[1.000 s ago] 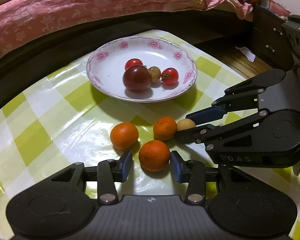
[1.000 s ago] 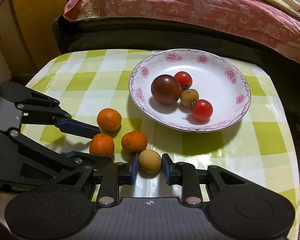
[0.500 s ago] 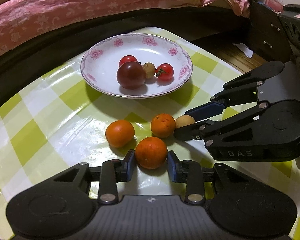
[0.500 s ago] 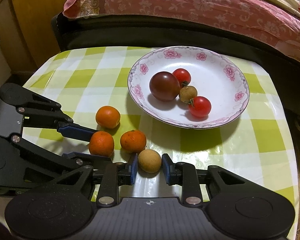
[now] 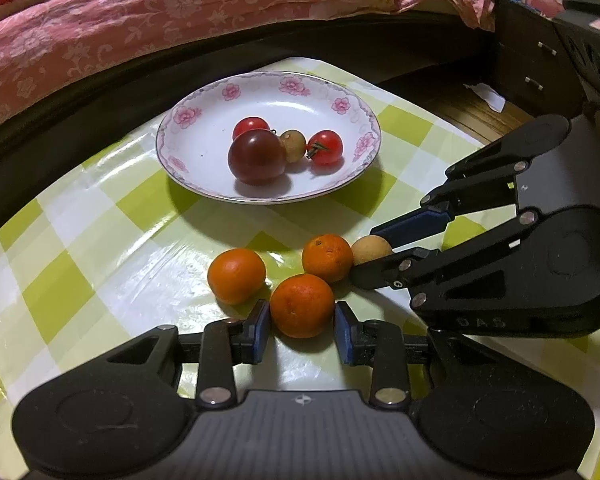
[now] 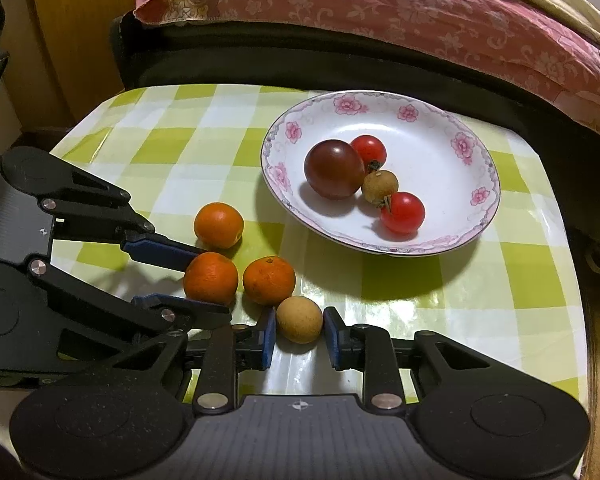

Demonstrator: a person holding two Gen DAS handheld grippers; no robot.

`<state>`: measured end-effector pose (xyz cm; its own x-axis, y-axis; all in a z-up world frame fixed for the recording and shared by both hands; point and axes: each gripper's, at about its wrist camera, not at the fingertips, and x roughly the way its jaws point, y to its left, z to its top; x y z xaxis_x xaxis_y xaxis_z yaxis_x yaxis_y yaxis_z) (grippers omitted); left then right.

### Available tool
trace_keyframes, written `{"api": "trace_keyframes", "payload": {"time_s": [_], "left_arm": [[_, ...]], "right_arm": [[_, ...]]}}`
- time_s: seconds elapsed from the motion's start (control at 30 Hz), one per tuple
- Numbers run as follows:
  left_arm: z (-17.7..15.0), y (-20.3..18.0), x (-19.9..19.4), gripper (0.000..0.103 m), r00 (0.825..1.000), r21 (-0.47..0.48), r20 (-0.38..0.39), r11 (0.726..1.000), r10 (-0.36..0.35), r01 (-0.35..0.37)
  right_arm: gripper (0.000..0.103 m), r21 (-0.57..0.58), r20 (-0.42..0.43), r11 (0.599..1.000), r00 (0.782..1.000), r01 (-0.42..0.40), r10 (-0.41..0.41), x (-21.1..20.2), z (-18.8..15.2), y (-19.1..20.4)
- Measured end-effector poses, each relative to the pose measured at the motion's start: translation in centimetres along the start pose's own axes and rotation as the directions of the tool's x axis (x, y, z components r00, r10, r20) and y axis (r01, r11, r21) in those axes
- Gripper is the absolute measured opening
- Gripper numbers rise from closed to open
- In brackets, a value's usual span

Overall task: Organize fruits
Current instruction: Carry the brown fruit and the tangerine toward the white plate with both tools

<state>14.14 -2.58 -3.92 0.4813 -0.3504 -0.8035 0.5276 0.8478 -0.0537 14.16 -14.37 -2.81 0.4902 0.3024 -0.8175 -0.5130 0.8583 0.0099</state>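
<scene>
Three small oranges and a tan longan lie on the green checked tablecloth. My left gripper (image 5: 302, 322) is shut on the nearest orange (image 5: 302, 304), its blue pads against both sides. My right gripper (image 6: 299, 326) is shut on the longan (image 6: 299, 318), which touches a second orange (image 6: 269, 280). The third orange (image 5: 237, 276) lies free to the left. Each gripper shows in the other's view, the right gripper (image 5: 366, 254) coming in from the right. Behind stands a white flowered plate (image 5: 268, 80) holding a dark tomato (image 5: 256, 156), two red cherry tomatoes and another longan.
The tablecloth (image 5: 100, 240) ends at a dark bed frame with a pink quilt (image 5: 140, 12) behind the plate. A dark cabinet (image 5: 540, 60) stands at the far right, and wooden furniture (image 6: 72, 40) at the far left of the right wrist view.
My left gripper's fingers have closed in from a wide gap onto the nearest orange. The right gripper stays tight around the longan. Both views have drawn slightly back from the plate.
</scene>
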Motion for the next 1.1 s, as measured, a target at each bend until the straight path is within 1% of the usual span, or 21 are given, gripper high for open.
{"api": "trace_keyframes", "payload": {"time_s": [0.23,0.4,0.63,0.97,1.1], "left_arm": [[-0.55,-0.03,-0.58,0.041,1.0,0.027,-0.027,1.0,-0.002,0.003],[-0.54,-0.35,-0.53,0.041,1.0,0.051,-0.017,0.999,0.009,-0.009],[-0.42,-0.35,-0.19,0.042,1.0,0.048,-0.003,0.999,0.012,-0.012],[0.02,-0.39,0.02,0.041,1.0,0.04,0.001,0.999,0.012,-0.012],[-0.06,-0.3,-0.2,0.041,1.0,0.043,-0.004,0.999,0.012,-0.012]], "right_arm": [[0.022,-0.044,-0.015,0.999,1.0,0.002,-0.002,-0.32,-0.06,0.12],[0.023,-0.067,-0.019,0.998,1.0,0.01,-0.011,-0.12,-0.14,0.23],[0.024,-0.055,-0.014,0.998,1.0,0.01,-0.011,-0.06,-0.2,0.15],[0.022,-0.024,-0.021,1.0,1.0,0.009,-0.009,-0.09,0.02,-0.16],[0.022,-0.009,-0.012,1.0,1.0,0.022,-0.022,-0.43,0.17,-0.56]]}}
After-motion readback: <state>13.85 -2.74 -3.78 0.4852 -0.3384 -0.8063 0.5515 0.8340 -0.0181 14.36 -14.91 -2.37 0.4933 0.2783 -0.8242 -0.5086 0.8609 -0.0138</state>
